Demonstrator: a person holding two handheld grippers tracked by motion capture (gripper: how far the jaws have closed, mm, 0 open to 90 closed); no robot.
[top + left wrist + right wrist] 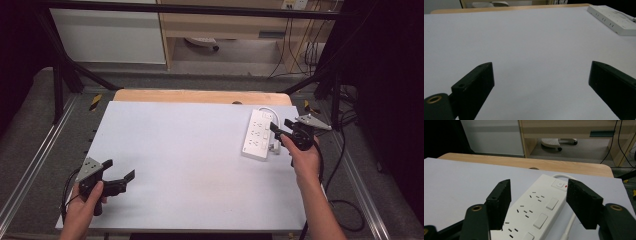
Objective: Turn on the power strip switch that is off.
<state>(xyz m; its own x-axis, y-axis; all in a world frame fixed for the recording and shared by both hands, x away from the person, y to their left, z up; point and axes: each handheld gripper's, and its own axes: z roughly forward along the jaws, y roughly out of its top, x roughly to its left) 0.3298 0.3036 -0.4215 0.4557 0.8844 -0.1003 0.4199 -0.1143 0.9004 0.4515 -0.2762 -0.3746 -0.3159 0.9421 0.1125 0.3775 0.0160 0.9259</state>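
A white power strip (pixel 257 135) lies flat near the far right of the white table sheet (pixel 190 165). My right gripper (pixel 281 125) hovers at its right side. In the right gripper view the strip (pixel 536 205) runs between my two black jaws, with its switch button and red light at the far end. The right gripper (pixel 539 187) is partly open, and no pad visibly presses on the strip. My left gripper (pixel 120 169) rests near the front left edge, open and with nothing in it. Its own view has the gripper (pixel 541 72) over bare sheet and the strip (pixel 614 18) far off.
The strip's white cable (pixel 270 109) loops off its far end. A wooden table edge (pixel 200 96) shows beyond the sheet. Black frame bars and dark cables (pixel 345 165) stand at the right, past the table's side.
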